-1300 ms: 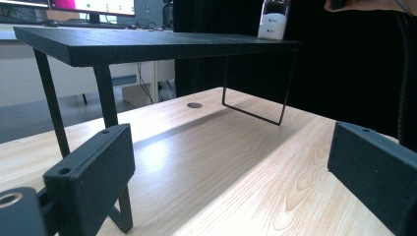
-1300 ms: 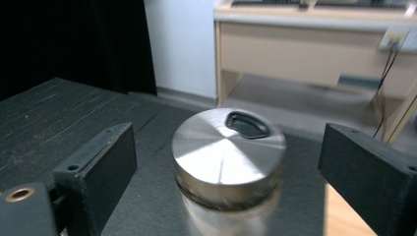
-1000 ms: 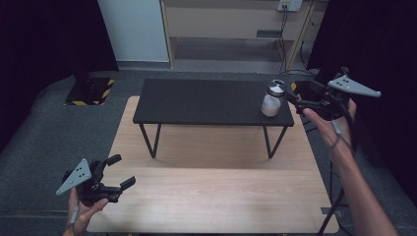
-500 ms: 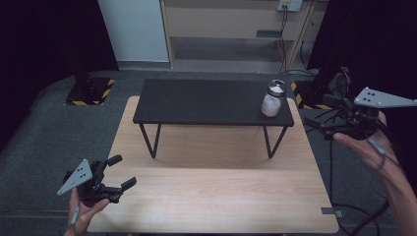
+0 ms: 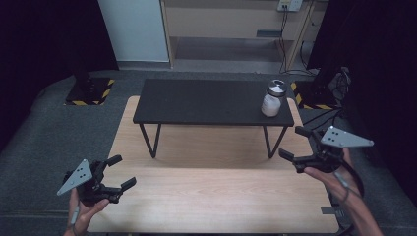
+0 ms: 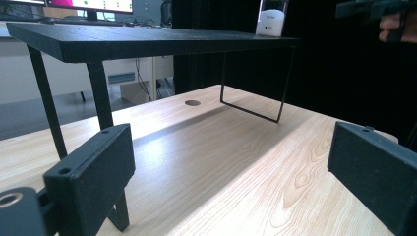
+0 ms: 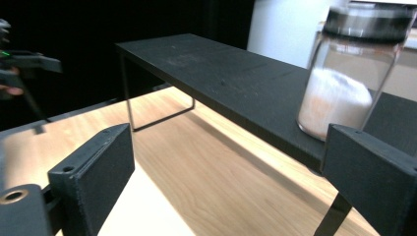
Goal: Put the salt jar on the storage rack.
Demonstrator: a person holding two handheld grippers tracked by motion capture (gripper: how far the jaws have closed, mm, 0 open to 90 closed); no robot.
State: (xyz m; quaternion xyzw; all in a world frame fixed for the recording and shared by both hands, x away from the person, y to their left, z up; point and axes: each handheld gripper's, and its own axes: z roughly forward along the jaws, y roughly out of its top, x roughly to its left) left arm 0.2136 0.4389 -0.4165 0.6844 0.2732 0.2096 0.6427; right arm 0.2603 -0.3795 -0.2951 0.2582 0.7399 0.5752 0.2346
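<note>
- Since a second ago, my right tongs (image 5: 295,143) pulled back from the jar (image 5: 272,98), now spread wide, empty.
- My left tongs (image 5: 121,171) hover over the desk (image 5: 211,196), spread, empty.
- Jar stands on the black shelf (image 5: 206,101), right end.

No legible text anywhere. Jar (image 6: 271,19) at the black shelf's (image 6: 147,42) far corner has small dark label marks, too tiny to read. Monitor (image 6: 88,5) graphics beyond the shelf: unreadable.
</note>
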